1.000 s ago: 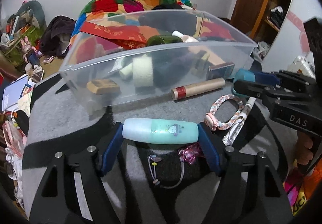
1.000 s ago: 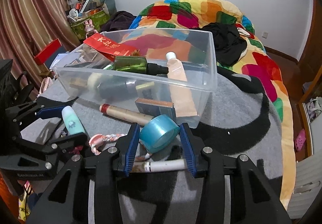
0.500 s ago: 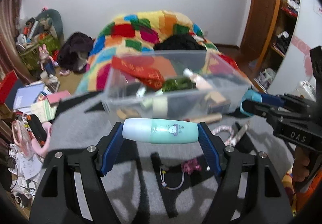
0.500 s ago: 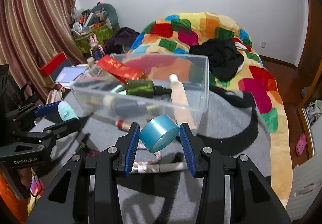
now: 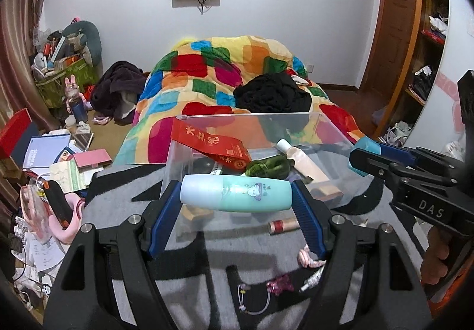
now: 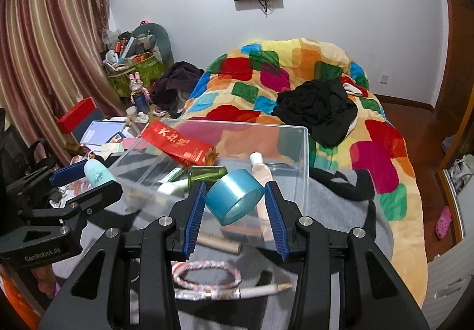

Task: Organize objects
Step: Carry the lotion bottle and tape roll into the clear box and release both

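My left gripper (image 5: 237, 195) is shut on a mint-green bottle (image 5: 235, 193), held crosswise above the near wall of a clear plastic bin (image 5: 331, 131). My right gripper (image 6: 234, 201) is shut on a blue tape roll (image 6: 234, 200), raised over the bin's near corner (image 6: 305, 152). The bin holds a red packet (image 5: 213, 146), a green bottle (image 5: 268, 167) and a pink tube (image 5: 305, 162). The right gripper also shows in the left wrist view (image 5: 363, 159); the left gripper shows in the right wrist view (image 6: 89, 180).
On the grey mat lie a cardboard tube (image 5: 283, 224), a pink braided cord (image 6: 207, 273), a white pen (image 6: 257, 290) and a small charm (image 5: 278, 288). A bed with a colourful quilt (image 5: 225, 75) is behind. Clutter covers the floor on the left (image 5: 53, 158).
Both grippers have risen with their objects from mat level to above the bin's near rim. The bin and mat items now appear lower and farther.
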Tool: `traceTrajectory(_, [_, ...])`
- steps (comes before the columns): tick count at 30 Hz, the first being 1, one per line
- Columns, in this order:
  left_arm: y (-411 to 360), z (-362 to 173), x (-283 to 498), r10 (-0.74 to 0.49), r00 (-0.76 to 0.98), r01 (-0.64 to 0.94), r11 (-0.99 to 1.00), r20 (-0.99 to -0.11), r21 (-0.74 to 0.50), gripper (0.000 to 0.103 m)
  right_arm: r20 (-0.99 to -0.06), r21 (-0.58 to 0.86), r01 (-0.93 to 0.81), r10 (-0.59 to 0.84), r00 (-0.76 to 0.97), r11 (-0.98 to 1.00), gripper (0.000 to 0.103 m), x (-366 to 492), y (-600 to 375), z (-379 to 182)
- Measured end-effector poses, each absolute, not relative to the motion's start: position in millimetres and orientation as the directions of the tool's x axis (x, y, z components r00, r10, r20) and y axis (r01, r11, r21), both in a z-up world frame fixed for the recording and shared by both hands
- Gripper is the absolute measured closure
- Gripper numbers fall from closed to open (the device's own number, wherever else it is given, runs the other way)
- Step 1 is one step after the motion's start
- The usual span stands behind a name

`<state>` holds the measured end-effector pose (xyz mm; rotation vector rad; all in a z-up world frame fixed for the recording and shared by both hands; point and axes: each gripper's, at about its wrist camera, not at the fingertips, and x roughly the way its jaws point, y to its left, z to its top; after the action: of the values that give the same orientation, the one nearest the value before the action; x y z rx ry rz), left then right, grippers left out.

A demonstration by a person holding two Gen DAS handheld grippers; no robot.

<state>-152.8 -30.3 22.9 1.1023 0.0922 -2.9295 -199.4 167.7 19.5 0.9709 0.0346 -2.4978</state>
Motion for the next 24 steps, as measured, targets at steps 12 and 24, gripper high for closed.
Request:
traceTrajectory(12, [-37,-2,-193,0.026,-0.683,0.051,-0.995,-0.730,-0.082,0.030,-0.720,0.107,0.394,-0.344,-0.603,-0.913,0.065,-234,149,-13])
traceTrajectory(24, [-34,2,-183,0.033,-0.690,0.039,-0.996,-0.723,-0.083,0.024,-0.718,0.087,0.433,-0.358,-0.597,-0.897,0.048,-222,150,-9])
